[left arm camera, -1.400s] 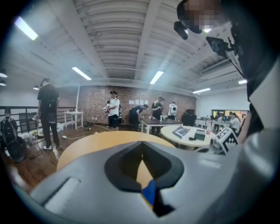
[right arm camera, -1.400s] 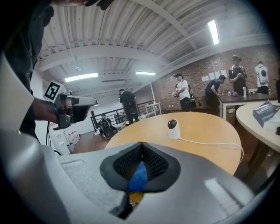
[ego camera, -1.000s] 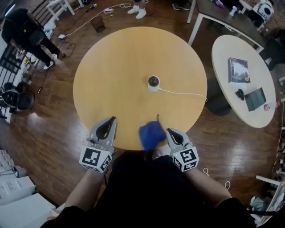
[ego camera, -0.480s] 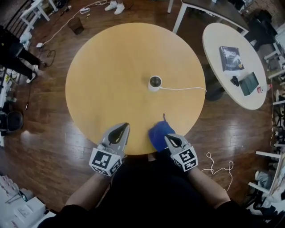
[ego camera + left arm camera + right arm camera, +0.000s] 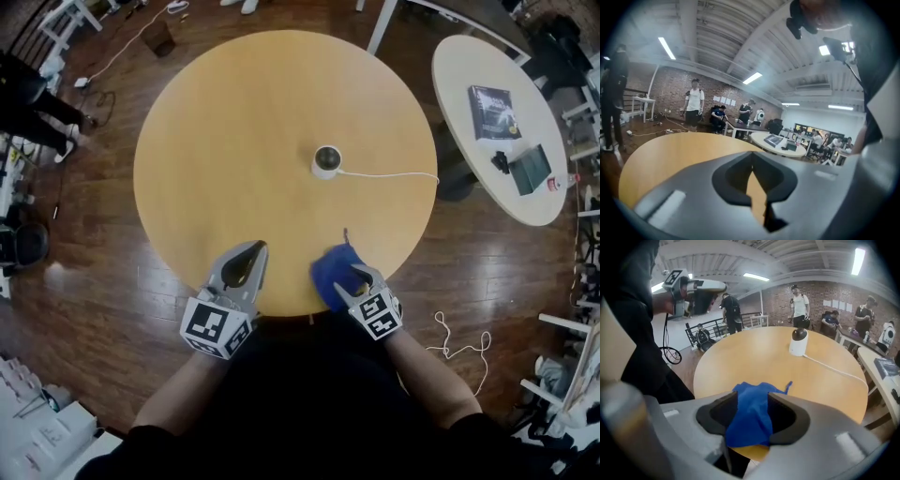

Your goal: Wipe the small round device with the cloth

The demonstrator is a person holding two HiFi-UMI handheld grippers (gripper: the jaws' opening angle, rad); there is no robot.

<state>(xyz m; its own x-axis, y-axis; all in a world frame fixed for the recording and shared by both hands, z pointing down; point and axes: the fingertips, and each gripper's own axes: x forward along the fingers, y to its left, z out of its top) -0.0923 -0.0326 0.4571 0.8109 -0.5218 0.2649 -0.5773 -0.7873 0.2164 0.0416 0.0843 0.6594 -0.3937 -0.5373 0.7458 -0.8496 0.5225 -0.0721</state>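
The small round device (image 5: pixel 325 160) (image 5: pixel 798 341), white with a dark dome, stands near the middle of the round wooden table (image 5: pixel 234 141), with a white cable (image 5: pixel 384 174) running off to the right. A blue cloth (image 5: pixel 333 270) (image 5: pixel 751 416) lies crumpled at the table's near edge. My right gripper (image 5: pixel 349 279) (image 5: pixel 752 398) is low over it. Its jaws have just been opening and stand wide, with the cloth between them and no pad pressing on it. My left gripper (image 5: pixel 255 248) (image 5: pixel 752 158) is shut and empty at the near edge, left of the cloth.
A smaller white round table (image 5: pixel 487 141) with a book and small items stands to the right. A loose white cord (image 5: pixel 459 352) lies on the wooden floor beside me. Several people and desks show far behind the table in both gripper views.
My right gripper has come down to the table edge with the cloth and its jaws have spread apart. The cloth now rests on the table. The left gripper has sunk slightly.
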